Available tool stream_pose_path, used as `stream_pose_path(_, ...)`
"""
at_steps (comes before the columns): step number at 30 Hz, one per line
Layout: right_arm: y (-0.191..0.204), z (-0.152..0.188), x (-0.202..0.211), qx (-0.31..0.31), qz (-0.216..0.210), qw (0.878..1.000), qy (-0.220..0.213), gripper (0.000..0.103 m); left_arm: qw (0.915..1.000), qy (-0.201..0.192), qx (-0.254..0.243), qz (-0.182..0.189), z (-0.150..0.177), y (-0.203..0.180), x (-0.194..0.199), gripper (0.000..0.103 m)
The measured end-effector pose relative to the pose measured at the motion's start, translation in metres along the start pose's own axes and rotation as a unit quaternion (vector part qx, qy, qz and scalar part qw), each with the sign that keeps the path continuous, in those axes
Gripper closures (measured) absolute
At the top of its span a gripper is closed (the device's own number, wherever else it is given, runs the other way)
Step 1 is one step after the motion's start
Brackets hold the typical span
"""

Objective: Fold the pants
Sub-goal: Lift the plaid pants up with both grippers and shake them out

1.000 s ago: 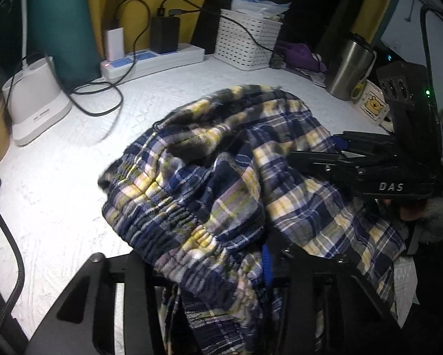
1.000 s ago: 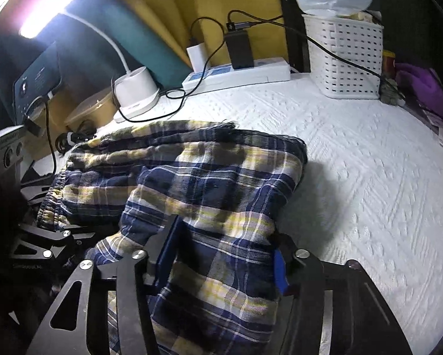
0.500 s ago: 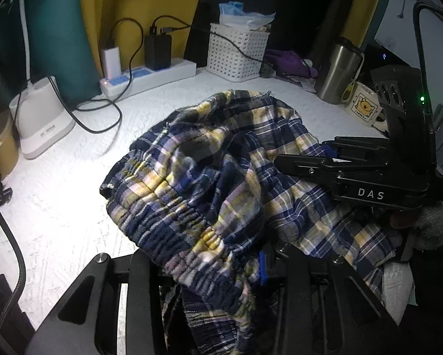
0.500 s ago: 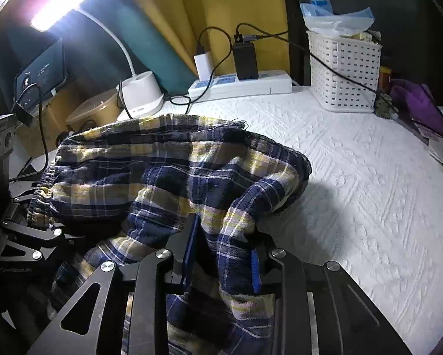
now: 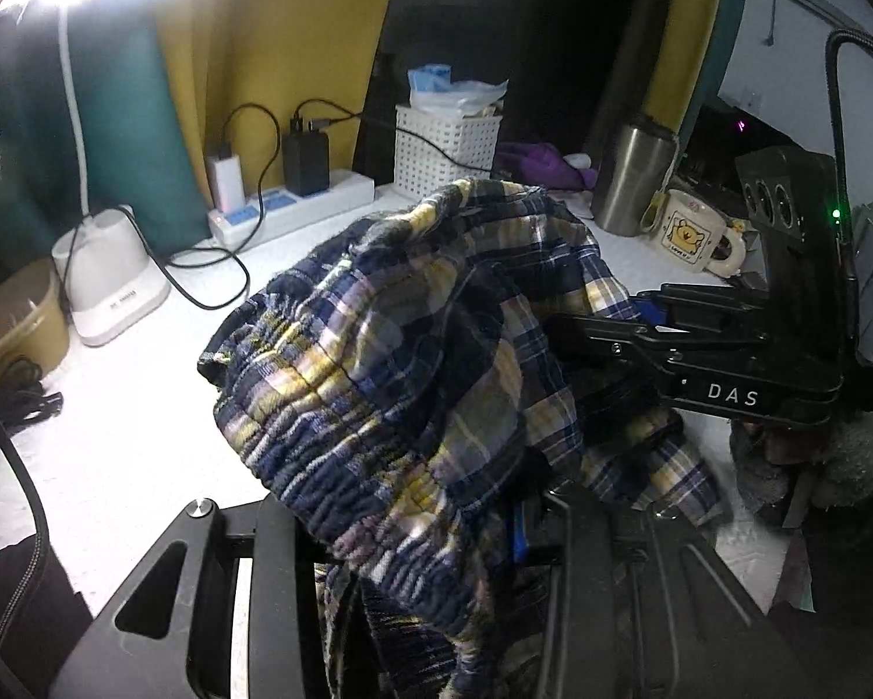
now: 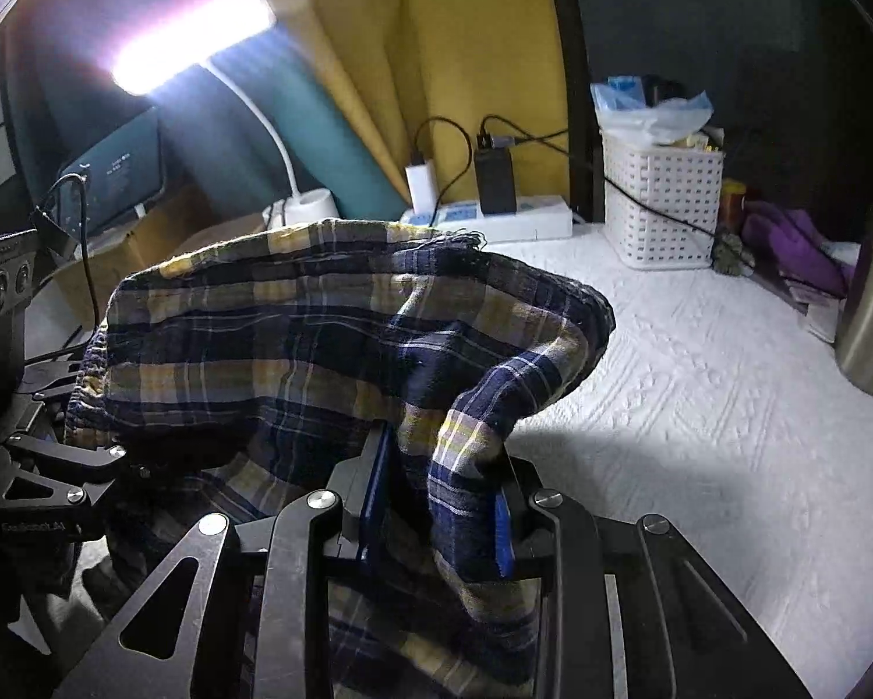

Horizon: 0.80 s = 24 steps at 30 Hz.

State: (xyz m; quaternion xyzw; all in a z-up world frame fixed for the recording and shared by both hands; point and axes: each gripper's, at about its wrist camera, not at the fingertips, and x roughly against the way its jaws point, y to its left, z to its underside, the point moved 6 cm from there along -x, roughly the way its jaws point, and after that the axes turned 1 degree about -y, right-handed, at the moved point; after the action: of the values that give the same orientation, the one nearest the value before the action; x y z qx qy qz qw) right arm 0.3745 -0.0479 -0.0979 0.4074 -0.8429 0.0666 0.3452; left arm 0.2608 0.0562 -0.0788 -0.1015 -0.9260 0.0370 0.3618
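Lift step: left gripper clamps the pants at the waistband; right gripper, jaws just closed, pinches plaid fabric; next likely spread flat on white cloth.

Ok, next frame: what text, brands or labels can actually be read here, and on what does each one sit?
"DAS": white letters on the side of the right hand-held gripper, seen from the left wrist.
Lamp base: small grey print, too blurred to read.
Mug: bear picture with tiny lettering, unreadable.
Left hand-held gripper: faint label on its body, too blurred.
Dark box: white print, illegible.
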Motion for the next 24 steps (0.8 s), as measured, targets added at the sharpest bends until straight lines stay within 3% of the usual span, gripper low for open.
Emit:
stream_pose_path(15, 0.023, 0.0, 0.058, 0.024, 0.011, 0.998, -0.048, 0.073, 0.9988, -0.048, -0.01, 0.0, 0.005, -0.022, 0.048, 0.068)
stream_pose_path(24, 0.038, 0.003, 0.091, 0.037, 0.021, 0.996, -0.075, 0.08, 0.9966, -0.079, -0.024, -0.003, 0.01, -0.036, 0.078, 0.068)
